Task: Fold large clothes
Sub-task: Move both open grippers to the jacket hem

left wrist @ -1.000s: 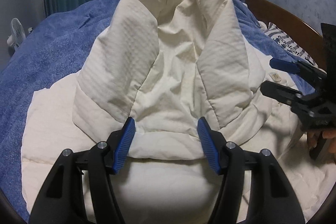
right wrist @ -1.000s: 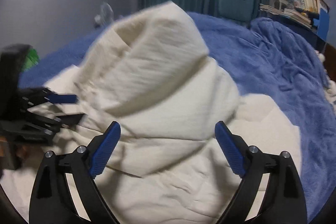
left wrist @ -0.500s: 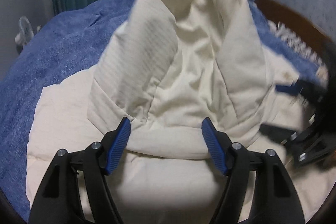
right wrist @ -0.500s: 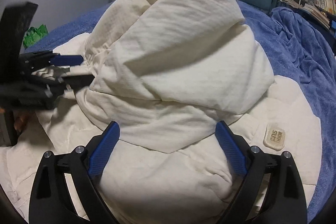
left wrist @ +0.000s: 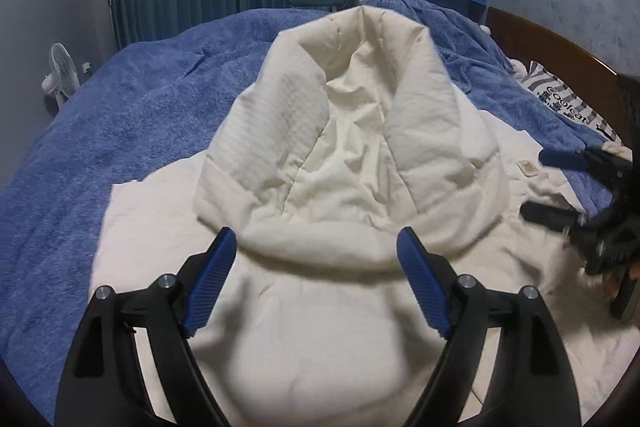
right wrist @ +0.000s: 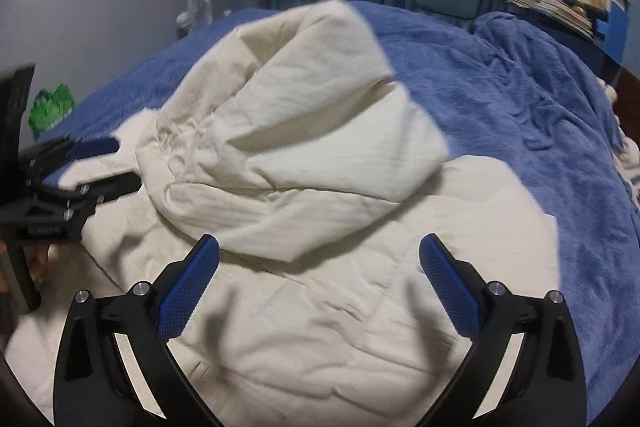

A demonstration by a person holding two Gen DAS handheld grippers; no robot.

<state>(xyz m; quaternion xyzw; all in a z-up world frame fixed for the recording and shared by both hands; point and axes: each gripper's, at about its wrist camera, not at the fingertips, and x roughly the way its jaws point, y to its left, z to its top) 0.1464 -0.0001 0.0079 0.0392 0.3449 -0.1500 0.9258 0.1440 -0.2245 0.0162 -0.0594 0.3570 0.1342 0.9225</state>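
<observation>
Left gripper (left wrist: 316, 251) and right gripper (right wrist: 320, 255) angled downward over cream padded jacket (left wrist: 352, 155), jaws opening wider than before, nothing gripped, hood now slumped lower on blue blanket (left wrist: 120, 131).

2 close wrist views angled down along each gripper, both sharing the cream jacket (left wrist: 352, 163) on the bed (left wrist: 132, 115).

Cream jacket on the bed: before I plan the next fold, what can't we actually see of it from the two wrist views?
- Cream jacket near hem: cut off by the bottom edge in both wrist views, behind the left gripper and right gripper, whose jaws are opening with nothing held.
- Sleeves: hidden under the folded hood.
- Small patch: too small to read.
- Jacket's underside on the blue blanket: hidden.
</observation>
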